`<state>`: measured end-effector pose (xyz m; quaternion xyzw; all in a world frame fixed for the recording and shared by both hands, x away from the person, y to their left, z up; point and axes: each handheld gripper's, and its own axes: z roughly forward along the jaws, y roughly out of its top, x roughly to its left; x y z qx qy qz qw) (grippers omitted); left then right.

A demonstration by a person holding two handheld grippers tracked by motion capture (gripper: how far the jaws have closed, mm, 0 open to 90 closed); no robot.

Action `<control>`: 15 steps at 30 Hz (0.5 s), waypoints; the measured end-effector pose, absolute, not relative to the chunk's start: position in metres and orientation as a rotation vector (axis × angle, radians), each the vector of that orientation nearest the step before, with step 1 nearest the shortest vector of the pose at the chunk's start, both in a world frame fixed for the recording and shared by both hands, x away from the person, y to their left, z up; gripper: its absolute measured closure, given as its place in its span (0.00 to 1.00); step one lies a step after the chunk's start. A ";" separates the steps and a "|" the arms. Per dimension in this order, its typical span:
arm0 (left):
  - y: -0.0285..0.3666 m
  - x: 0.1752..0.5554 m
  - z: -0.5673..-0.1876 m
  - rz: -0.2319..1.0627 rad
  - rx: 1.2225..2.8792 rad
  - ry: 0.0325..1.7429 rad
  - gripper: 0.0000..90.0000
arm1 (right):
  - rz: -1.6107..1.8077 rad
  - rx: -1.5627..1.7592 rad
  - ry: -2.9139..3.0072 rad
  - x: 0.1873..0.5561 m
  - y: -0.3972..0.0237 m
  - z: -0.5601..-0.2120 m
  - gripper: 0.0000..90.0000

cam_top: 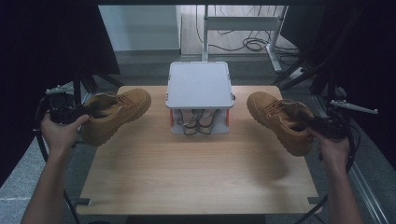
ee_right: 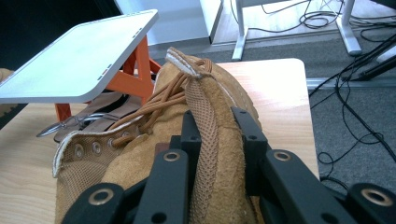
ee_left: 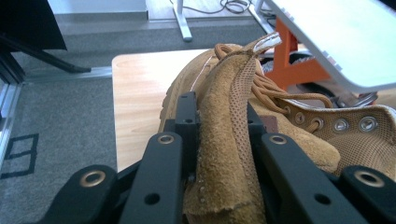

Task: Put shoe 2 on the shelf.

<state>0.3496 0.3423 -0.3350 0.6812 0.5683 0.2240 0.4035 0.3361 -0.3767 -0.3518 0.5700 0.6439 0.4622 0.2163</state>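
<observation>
Jaws of left gripper (ee_left: 219,140) clamp left boot (cam_top: 116,114) collar; right gripper (ee_right: 219,140) clamps right boot (cam_top: 278,119); toes hidden behind collars.

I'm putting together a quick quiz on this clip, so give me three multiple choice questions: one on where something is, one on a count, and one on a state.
1. Where is the white-topped rack on the table?
A. at the middle of the far edge
B. at the near left corner
C. at the near right corner

2. How many tan boots are there?
A. one
B. two
C. four

3. What part of the left boot does the left gripper clamp?
A. the sole
B. the laces
C. the side of the collar

Answers: 1 A, the high view shows it centred at the far edge. 2 B, the left boot, and the right boot in the right gripper. 3 C, the jaws pinch the suede and mesh collar wall.
</observation>
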 end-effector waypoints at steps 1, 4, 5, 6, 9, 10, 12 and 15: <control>0.343 0.350 -0.333 0.566 1.715 1.435 0.85 | 1.284 1.576 1.785 0.336 -0.377 -0.350 0.85; 0.343 0.350 -0.326 0.566 1.705 1.429 0.85 | 1.291 1.569 1.785 0.336 -0.376 -0.347 0.85; 0.344 0.350 -0.324 0.568 1.705 1.427 0.85 | 1.295 1.572 1.780 0.335 -0.376 -0.345 0.85; 0.344 0.351 -0.321 0.569 1.701 1.425 0.85 | 1.298 1.569 1.774 0.335 -0.375 -0.344 0.85; 0.343 0.352 -0.314 0.575 1.692 1.419 0.85 | 1.315 1.558 1.754 0.336 -0.375 -0.338 0.85; 0.343 0.352 -0.312 0.577 1.688 1.418 0.85 | 1.321 1.555 1.750 0.336 -0.374 -0.336 0.85; 0.341 0.354 -0.307 0.579 1.685 1.410 0.85 | 1.328 1.544 1.746 0.337 -0.373 -0.331 0.85; 0.340 0.356 -0.301 0.575 1.676 1.398 0.85 | 1.355 1.532 1.731 0.340 -0.372 -0.322 0.85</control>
